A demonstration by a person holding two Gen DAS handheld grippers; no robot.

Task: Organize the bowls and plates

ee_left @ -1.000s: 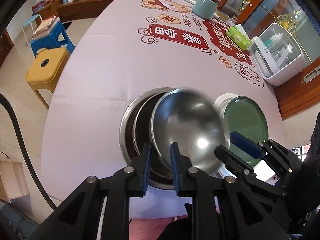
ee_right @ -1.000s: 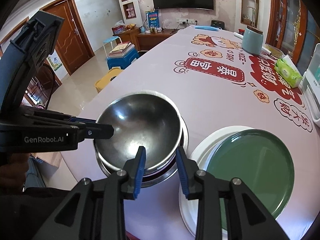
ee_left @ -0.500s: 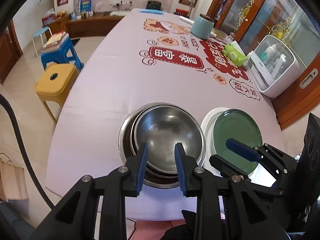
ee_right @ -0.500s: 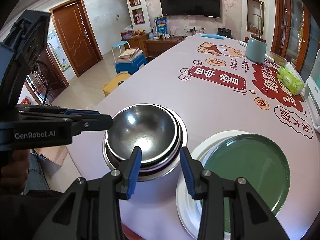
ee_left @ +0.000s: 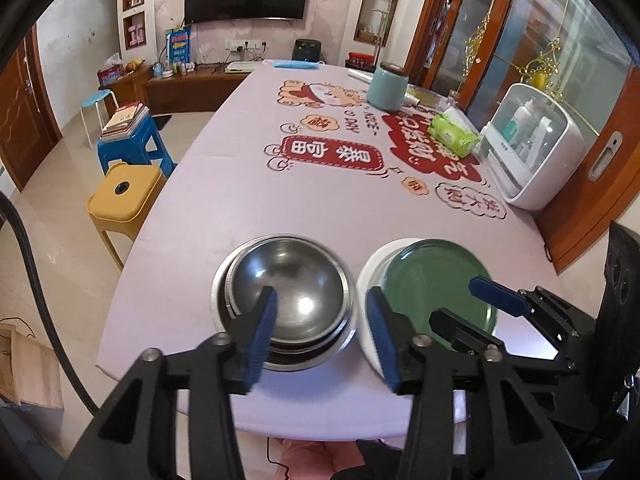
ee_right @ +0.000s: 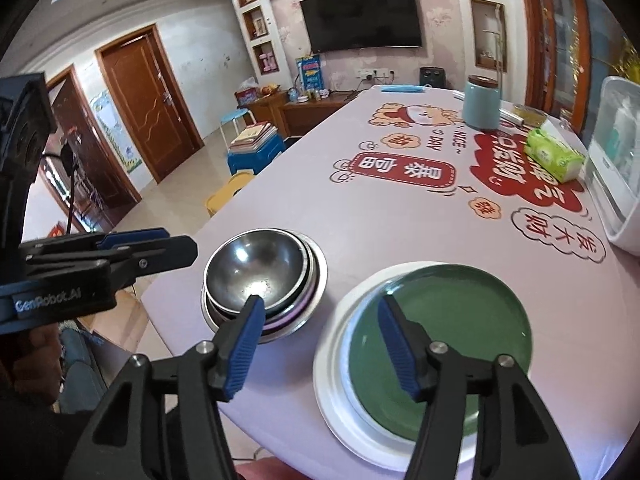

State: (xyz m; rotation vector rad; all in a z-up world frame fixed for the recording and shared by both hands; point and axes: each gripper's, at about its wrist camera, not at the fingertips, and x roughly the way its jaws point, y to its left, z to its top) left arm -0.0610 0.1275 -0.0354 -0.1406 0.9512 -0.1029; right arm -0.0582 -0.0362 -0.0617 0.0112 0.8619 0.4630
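The top steel bowl (ee_left: 288,300), tilted a second ago, now sits nested in the stack (ee_right: 264,284) near the table's (ee_left: 248,184) near edge, hiding lower bowls. Left gripper (ee_left: 320,332) and right gripper (ee_right: 320,340) are opening, empty.

Steel bowls (ee_left: 286,300): polished metal, glare spots. Green plate (ee_right: 440,340): glossy glaze, on matt white plate (ee_right: 332,384). Counter (ee_left: 248,200) cloth: smooth, printed. Gripper pads (ee_right: 240,356): ribbed blue.

Lower steel bowls (ee_left: 224,300) nested, perhaps three, count unclear.
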